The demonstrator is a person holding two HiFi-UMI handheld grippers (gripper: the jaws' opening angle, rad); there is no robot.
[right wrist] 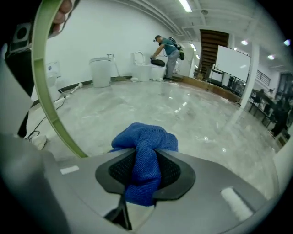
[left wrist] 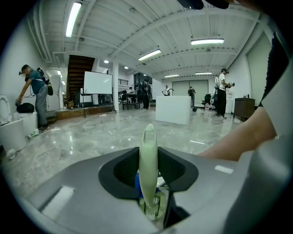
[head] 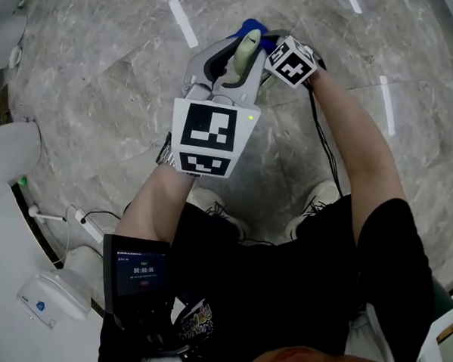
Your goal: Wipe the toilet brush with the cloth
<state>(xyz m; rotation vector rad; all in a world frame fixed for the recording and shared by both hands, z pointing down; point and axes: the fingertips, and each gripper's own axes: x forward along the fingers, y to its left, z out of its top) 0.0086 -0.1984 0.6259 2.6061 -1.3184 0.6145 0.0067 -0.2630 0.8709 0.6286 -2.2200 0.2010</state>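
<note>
Between left gripper (left wrist: pixel 149 176) jaws: toilet brush (left wrist: pixel 148 153)

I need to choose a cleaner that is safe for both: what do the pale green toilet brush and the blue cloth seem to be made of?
Toilet brush: probably moulded plastic, pale green, smooth and slightly glossy, with soft highlights along its edge. Cloth: likely microfibre or terry, matte blue, showing a fine nubby weave and soft bunched folds.

Glossy grey marble floor (head: pixel 93 85); a white toilet (head: pixel 16 146) and cable (head: pixel 99 216) on it.
</note>
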